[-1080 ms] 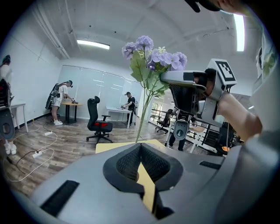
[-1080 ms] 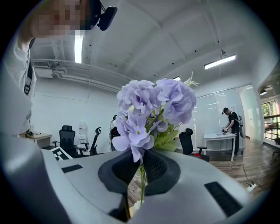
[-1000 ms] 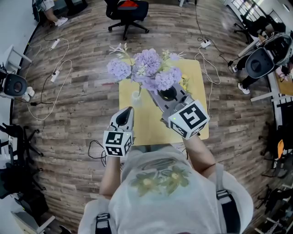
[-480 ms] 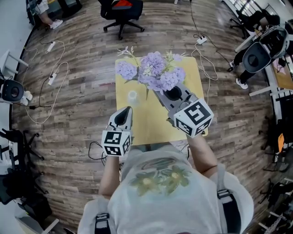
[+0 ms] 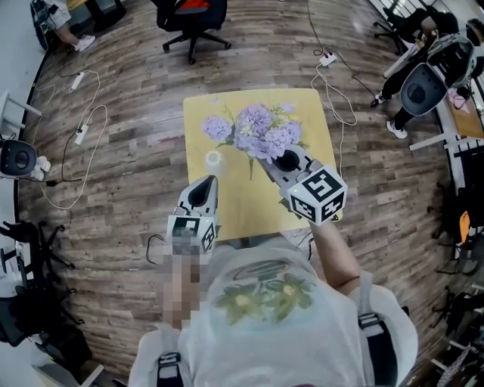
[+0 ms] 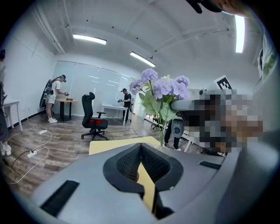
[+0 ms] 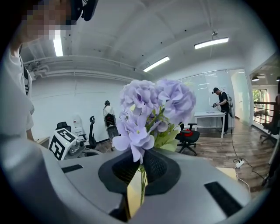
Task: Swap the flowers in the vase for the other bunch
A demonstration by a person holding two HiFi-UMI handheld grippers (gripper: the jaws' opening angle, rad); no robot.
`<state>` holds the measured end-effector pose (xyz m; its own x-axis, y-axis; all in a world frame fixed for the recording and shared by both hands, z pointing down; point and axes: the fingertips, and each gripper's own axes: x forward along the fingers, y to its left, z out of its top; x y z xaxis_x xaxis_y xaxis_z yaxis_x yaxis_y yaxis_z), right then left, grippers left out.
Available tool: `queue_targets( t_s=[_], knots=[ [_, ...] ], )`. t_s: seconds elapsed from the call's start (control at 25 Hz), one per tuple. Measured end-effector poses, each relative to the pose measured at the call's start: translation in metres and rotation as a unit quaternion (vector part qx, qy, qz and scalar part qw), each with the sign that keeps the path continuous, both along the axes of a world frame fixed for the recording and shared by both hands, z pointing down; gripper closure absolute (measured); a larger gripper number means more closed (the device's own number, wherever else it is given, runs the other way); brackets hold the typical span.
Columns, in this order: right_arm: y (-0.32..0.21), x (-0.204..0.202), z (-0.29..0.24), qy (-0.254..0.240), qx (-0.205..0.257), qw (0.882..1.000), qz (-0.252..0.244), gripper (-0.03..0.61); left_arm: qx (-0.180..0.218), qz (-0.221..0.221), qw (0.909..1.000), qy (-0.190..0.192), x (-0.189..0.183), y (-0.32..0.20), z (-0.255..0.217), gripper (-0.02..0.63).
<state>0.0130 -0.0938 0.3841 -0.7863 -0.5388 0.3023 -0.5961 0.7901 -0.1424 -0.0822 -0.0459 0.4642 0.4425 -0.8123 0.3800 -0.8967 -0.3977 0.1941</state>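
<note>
My right gripper point(image 5: 265, 159) is shut on the green stems of a purple hydrangea bunch point(image 5: 261, 132), which it holds low over the yellow table point(image 5: 227, 204). In the right gripper view the stems point(image 7: 142, 183) run between the closed pads under the blooms point(image 7: 148, 113). A small pale vase point(image 5: 214, 159) stands on the table just left of the bunch; no flowers show in it. My left gripper point(image 5: 206, 183) hovers at the table's near side, just short of the vase, jaws together with nothing between them. From the left gripper view point(image 6: 140, 146) the bunch point(image 6: 162, 89) stands ahead to the right.
A black office chair point(image 5: 189, 11) stands beyond the table. Cables and power strips point(image 5: 83, 128) lie on the wooden floor at left and back right. Equipment and a desk point(image 5: 427, 83) crowd the right side. People work at far desks point(image 6: 57, 94).
The right gripper has lowered the purple bunch toward the table. The vase now shows apart from the blooms, to their left. The left gripper has hardly moved.
</note>
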Motion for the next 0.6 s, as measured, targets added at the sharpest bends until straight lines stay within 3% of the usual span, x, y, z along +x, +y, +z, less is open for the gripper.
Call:
queue_targets(
  t_s=[0.6],
  knots=[
    [-0.001, 0.03, 0.093, 0.059, -0.1, 0.993, 0.015, 0.531, -0.021, 0.003, 0.9998, 0.001, 0.004, -0.012, 0.014, 0.597]
  ],
)
